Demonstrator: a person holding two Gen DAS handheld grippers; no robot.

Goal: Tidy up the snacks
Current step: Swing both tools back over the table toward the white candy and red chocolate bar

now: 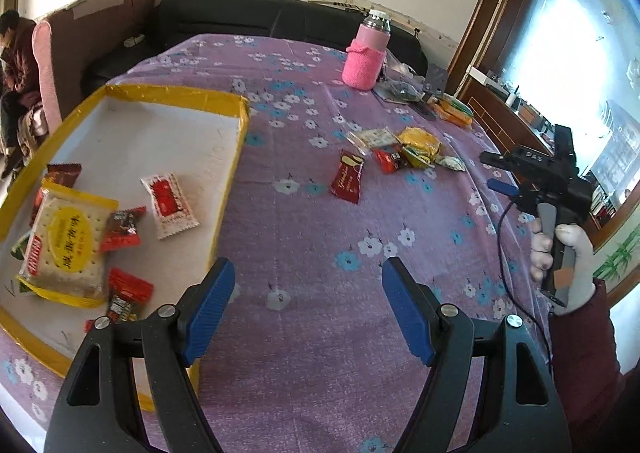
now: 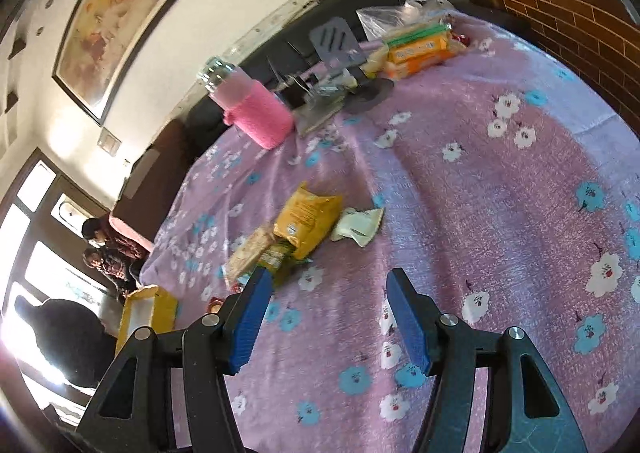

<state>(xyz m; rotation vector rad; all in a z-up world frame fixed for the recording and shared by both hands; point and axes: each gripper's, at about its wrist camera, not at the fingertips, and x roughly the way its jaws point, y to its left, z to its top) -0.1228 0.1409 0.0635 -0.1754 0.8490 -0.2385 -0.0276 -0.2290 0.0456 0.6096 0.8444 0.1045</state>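
The left gripper (image 1: 308, 313) hangs released at the bottom of its view, jaws wide apart with nothing between them, over bare cloth just right of the tray (image 1: 236, 141). The tray fills the left of that frame and already holds a cracker pack (image 1: 66, 241), a white sachet (image 1: 170, 205) and several red candies (image 1: 122, 229). The right gripper (image 2: 328, 317) is likewise spread and empty, low in its own frame.

The loose snacks lie centre-right in the left view: a red sachet (image 1: 348, 181), a yellow pack (image 1: 420, 141) and small wrappers (image 1: 450, 163) touching or overlapping one another.

The likeliest fault is a bad pick. In the right view the yellow pack (image 2: 308, 225) lies across other wrappers, so a closing jaw could catch two at once or only a crimped edge, and a slick flat wrapper may slide out. The soft cloth (image 1: 320, 237) could also bunch between the fingers. A carry across may clip the tray's raised rim, and the pink bottle (image 1: 364, 57) at the upper centre could be knocked by a long reach.
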